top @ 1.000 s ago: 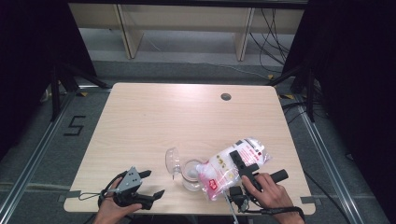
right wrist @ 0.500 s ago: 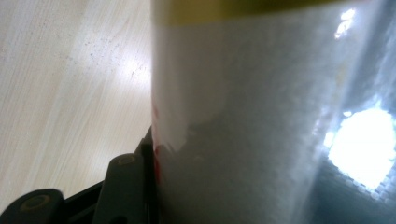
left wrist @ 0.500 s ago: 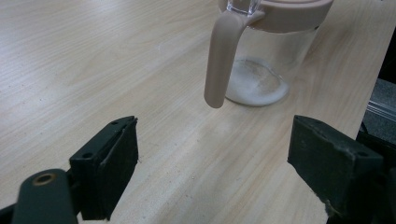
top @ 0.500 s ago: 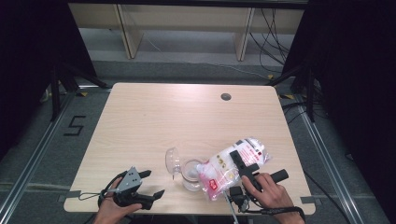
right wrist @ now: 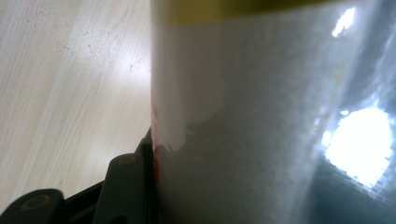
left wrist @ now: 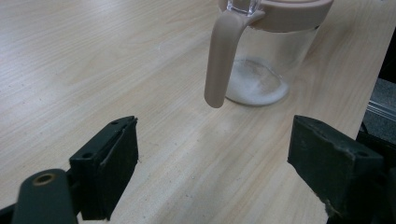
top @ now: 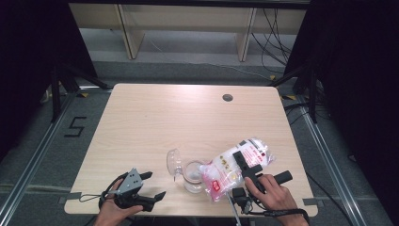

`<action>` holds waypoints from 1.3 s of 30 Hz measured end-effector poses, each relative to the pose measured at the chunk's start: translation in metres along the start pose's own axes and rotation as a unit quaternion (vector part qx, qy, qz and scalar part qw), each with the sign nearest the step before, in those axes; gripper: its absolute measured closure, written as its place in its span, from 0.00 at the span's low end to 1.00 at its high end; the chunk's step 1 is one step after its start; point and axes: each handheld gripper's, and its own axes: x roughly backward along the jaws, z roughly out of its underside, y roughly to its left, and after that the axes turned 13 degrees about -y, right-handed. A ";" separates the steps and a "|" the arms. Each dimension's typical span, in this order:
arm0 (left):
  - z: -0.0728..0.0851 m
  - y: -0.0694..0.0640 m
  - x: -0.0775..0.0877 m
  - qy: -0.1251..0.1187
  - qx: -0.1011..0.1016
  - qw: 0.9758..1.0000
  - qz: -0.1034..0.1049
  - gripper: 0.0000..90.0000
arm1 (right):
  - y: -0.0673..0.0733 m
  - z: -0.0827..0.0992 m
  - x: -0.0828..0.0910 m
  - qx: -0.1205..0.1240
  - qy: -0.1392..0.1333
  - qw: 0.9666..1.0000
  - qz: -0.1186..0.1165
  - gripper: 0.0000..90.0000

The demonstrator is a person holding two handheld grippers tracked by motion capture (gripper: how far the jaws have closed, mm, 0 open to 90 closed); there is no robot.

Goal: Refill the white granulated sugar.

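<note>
The left hand-held gripper [top: 149, 185] rests spread and empty near the surface's [top: 188, 117] front edge, aimed at the glass jar [top: 192, 176], likely ready to steady it. The jar's lid [top: 173, 161] stands flipped open. The right hand-held gripper [top: 248, 167] pinches the bag of white granules [top: 233, 165], tilting its mouth over the jar to pour.

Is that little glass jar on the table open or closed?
Open. The jar's clear lid is flipped up and back at its left, and the plastic bag is tipped toward its mouth; some white powder lies at its bottom.
</note>
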 end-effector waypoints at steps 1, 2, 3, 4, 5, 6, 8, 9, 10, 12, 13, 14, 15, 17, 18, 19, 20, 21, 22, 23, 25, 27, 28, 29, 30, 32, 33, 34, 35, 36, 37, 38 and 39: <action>0.000 0.000 0.000 0.000 0.000 1.000 0.000 0.17 | -0.002 0.000 0.000 0.009 0.002 1.000 -0.008 0.57; 0.000 0.000 0.000 0.001 0.000 1.000 0.000 0.17 | -0.004 -0.001 0.000 0.029 0.002 0.999 -0.014 0.57; 0.000 0.000 0.000 0.001 0.000 1.000 0.000 0.17 | -0.004 -0.001 0.000 0.029 0.002 0.999 -0.014 0.57; 0.000 0.000 0.000 0.001 0.000 1.000 0.000 0.17 | -0.005 -0.002 0.000 0.035 -0.001 0.999 -0.013 0.57; 0.000 0.000 0.000 0.000 0.000 1.000 0.000 0.17 | -0.004 -0.002 0.000 0.027 0.002 1.000 -0.014 0.57; 0.000 0.000 0.000 0.001 0.000 1.000 0.000 0.17 | -0.002 -0.002 0.001 0.015 0.005 1.000 -0.015 0.57; 0.000 0.000 0.000 0.000 0.001 1.000 0.000 0.17 | -0.003 -0.002 0.000 0.025 0.002 1.000 -0.014 0.57; 0.000 0.000 0.000 -0.001 0.001 1.000 0.000 0.17 | -0.004 -0.002 0.000 0.028 0.001 1.000 -0.012 0.57; 0.000 0.002 0.000 -0.001 -0.008 1.000 0.003 0.17 | -0.003 -0.002 0.000 0.028 0.004 0.999 -0.015 0.57; 0.000 0.002 0.000 -0.002 -0.009 1.000 0.004 0.17 | -0.004 -0.002 0.000 0.035 -0.001 0.999 -0.015 0.57; 0.000 0.002 0.000 -0.002 -0.009 1.000 0.004 0.17 | -0.003 -0.002 0.000 0.032 0.001 0.999 -0.014 0.57; 0.000 0.002 0.000 -0.002 -0.009 1.000 0.004 0.17 | -0.003 -0.002 -0.001 0.035 0.001 0.999 -0.014 0.57; 0.000 0.002 0.000 -0.002 -0.009 1.000 0.004 0.17 | -0.003 -0.002 -0.001 0.039 0.001 0.999 -0.018 0.57; 0.000 0.002 0.000 -0.004 -0.008 1.000 0.005 0.17 | -0.001 -0.002 -0.001 0.032 0.002 0.999 -0.015 0.57; 0.000 0.002 0.000 -0.004 -0.008 1.000 0.005 0.17 | -0.001 -0.002 -0.001 0.032 0.002 0.999 -0.015 0.57; 0.000 0.002 0.000 -0.005 -0.005 1.000 0.005 0.17 | 0.001 -0.001 0.000 0.022 0.004 1.000 -0.013 0.57; 0.000 0.002 -0.001 -0.005 -0.003 1.000 0.004 0.17 | 0.002 -0.002 0.000 0.014 0.008 1.000 -0.014 0.57; 0.000 0.002 0.000 -0.005 -0.003 1.000 0.004 0.17 | 0.001 -0.002 0.000 0.019 0.004 1.000 -0.015 0.57; 0.000 0.002 0.000 -0.005 -0.003 1.000 0.004 0.17 | -0.001 -0.002 0.000 0.026 -0.001 1.000 -0.015 0.57; 0.000 0.002 0.000 -0.005 -0.004 1.000 0.005 0.17 | -0.002 -0.001 -0.001 0.021 -0.004 1.000 -0.016 0.57; 0.000 0.002 0.000 -0.005 -0.002 1.000 0.005 0.17 | -0.002 -0.002 0.000 0.014 -0.002 1.000 -0.014 0.58; 0.001 0.002 0.000 -0.006 0.004 1.000 0.003 0.17 | -0.003 -0.001 0.000 0.019 -0.005 1.000 -0.016 0.58; 0.000 0.001 0.000 0.000 0.007 1.000 0.000 0.17 | -0.003 -0.001 0.000 0.019 -0.005 1.000 -0.016 0.58; 0.001 0.001 0.000 -0.001 0.007 1.000 0.000 0.17 | -0.001 -0.001 0.000 0.008 0.001 1.000 -0.016 0.58; 0.001 0.001 0.000 -0.001 0.008 1.000 0.000 0.17 | 0.000 0.000 0.000 0.001 0.002 1.000 -0.017 0.58; 0.001 0.002 0.000 0.000 0.009 1.000 0.001 0.17 | -0.002 0.000 0.000 0.004 -0.001 1.000 -0.015 0.58; 0.001 0.002 0.000 0.000 0.009 1.000 0.001 0.17 | -0.003 0.001 0.000 0.002 -0.002 1.000 -0.014 0.58; 0.000 0.003 0.000 0.000 -0.006 1.000 0.003 0.17 | -0.001 0.002 0.000 -0.002 -0.006 1.000 -0.001 0.58; 0.000 0.003 0.000 0.000 -0.005 1.000 0.002 0.17 | 0.000 0.004 0.000 -0.011 -0.005 1.000 0.001 0.58; 0.000 0.003 0.000 0.000 -0.005 1.000 0.002 0.17 | -0.002 0.004 0.000 0.001 -0.009 1.000 0.001 0.58; 0.000 0.004 0.001 0.002 -0.007 1.000 0.001 0.17 | -0.001 0.004 0.001 -0.005 -0.006 1.000 0.003 0.58; 0.000 0.004 0.000 0.002 -0.007 1.000 0.001 0.17 | -0.001 0.005 0.001 -0.009 -0.002 1.000 0.002 0.58; 0.000 0.004 0.000 0.002 -0.007 1.000 0.001 0.17 | 0.000 0.005 0.002 -0.012 0.000 1.000 0.002 0.58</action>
